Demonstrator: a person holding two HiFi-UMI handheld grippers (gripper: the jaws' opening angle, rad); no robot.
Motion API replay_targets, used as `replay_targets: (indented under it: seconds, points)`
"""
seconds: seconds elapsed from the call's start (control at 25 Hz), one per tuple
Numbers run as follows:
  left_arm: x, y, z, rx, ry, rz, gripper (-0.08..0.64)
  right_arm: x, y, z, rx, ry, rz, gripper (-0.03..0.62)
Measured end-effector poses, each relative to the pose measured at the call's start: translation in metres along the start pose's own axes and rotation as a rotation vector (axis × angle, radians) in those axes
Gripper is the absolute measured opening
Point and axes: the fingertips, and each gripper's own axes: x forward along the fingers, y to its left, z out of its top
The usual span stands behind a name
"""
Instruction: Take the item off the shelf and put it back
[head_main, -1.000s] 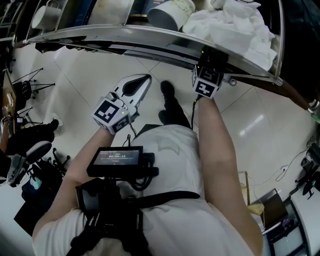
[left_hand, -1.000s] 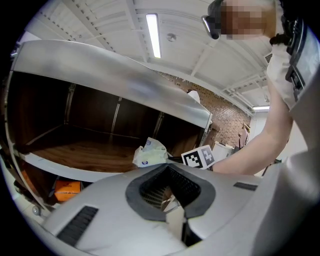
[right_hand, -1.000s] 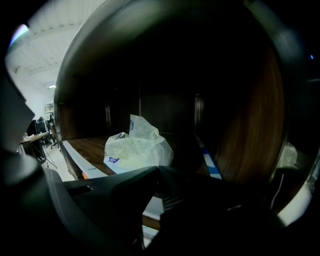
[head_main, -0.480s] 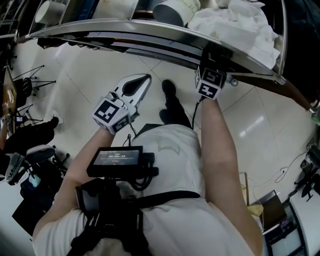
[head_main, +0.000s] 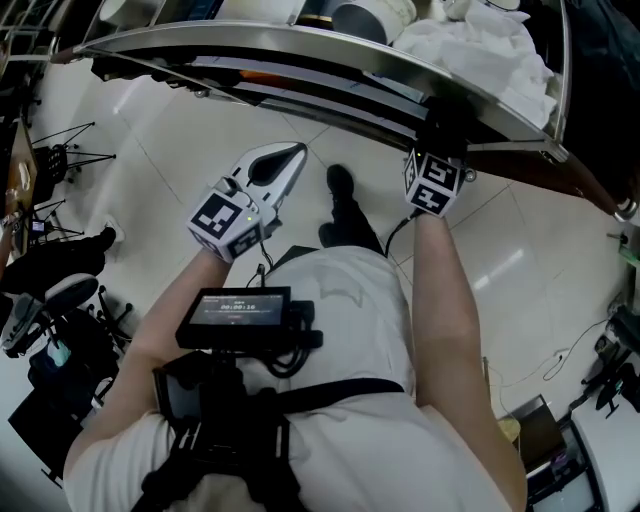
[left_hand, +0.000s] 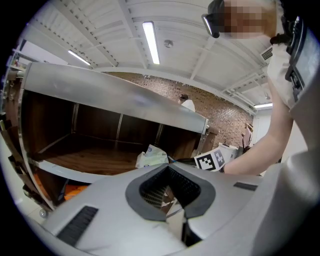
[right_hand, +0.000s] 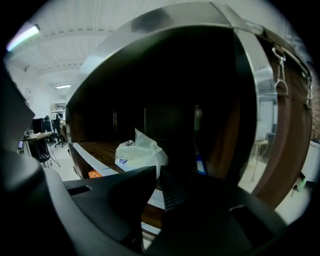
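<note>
A white plastic bag (right_hand: 137, 152) lies on the wooden board of the shelf (right_hand: 95, 150); the left gripper view shows the bag (left_hand: 152, 156) farther off. My right gripper (right_hand: 156, 174) points at it from short of the shelf. Its jaws have just been closing and stand a narrow slit apart with nothing between them. In the head view only its marker cube (head_main: 436, 184) shows, its jaws hidden under the shelf's metal top (head_main: 300, 55). My left gripper (left_hand: 169, 169) is shut and empty, held out over the floor (head_main: 288, 158).
On the shelf's top tier sit crumpled white plastic (head_main: 470, 50) and a pale cylinder (head_main: 372, 14). An orange thing (left_hand: 75, 191) lies on a lower level. Tripods and dark gear (head_main: 50, 290) stand on the tiled floor at the left.
My right gripper's marker cube has shifted to the right along the shelf's front edge. The left gripper has hardly moved.
</note>
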Motion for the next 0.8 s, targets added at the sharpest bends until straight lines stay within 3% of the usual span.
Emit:
replay_targets:
  seconds: [0.24, 0.44, 0.64, 0.8]
  points:
    - [-0.022, -0.015, 0.006, 0.048, -0.05, 0.006, 0.006, -0.037, 0.006, 0.015, -0.022, -0.027, 0.053, 0.003]
    - [-0.055, -0.028, 0.004, 0.038, -0.098, 0.072, 0.006, -0.092, 0.045, 0.024, -0.074, -0.036, 0.186, 0.003]
    - [-0.068, -0.034, -0.009, 0.01, -0.094, 0.098, 0.006, -0.119, 0.079, 0.016, -0.092, -0.016, 0.314, 0.002]
    - [-0.098, -0.051, -0.02, -0.002, -0.11, 0.118, 0.006, -0.161, 0.102, 0.034, -0.095, -0.057, 0.388, 0.003]
